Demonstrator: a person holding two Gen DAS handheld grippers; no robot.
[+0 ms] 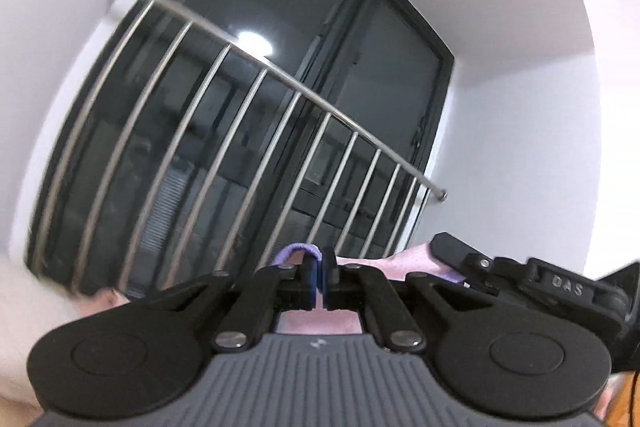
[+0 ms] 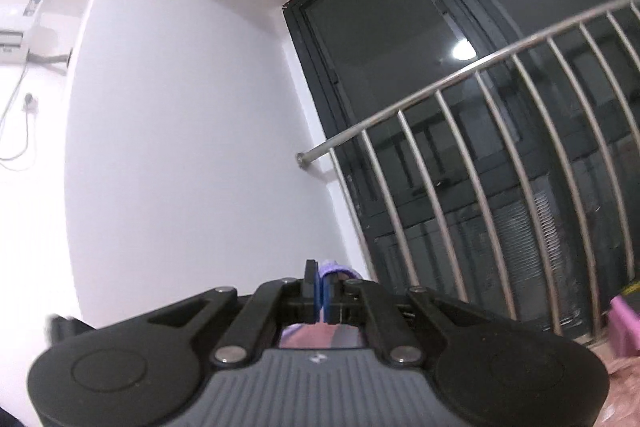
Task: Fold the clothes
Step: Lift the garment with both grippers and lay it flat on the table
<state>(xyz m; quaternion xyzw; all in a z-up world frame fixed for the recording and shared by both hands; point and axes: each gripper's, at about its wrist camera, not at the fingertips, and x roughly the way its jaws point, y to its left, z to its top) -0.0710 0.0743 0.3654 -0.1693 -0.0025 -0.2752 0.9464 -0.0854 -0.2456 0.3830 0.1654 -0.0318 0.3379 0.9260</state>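
Note:
A pink garment [image 1: 384, 263] with a purple trimmed edge [image 1: 298, 250] is held up in the air between both grippers. My left gripper [image 1: 319, 269] is shut on the purple edge, and pink cloth shows under its fingers. From there the cloth stretches right to my right gripper [image 1: 445, 251], which pinches the other end. In the right wrist view my right gripper [image 2: 322, 287] is shut on the purple trim [image 2: 339, 269], with pink fabric [image 2: 316, 337] hanging below. Most of the garment is hidden beneath the grippers.
Straight ahead is a dark window [image 1: 280, 7] behind a steel railing [image 1: 248, 43] with several vertical bars. White walls [image 2: 180, 107] flank it. An air conditioner [image 2: 16, 27] hangs high on the left wall, and a pink object [image 2: 622, 323] lies at the lower right.

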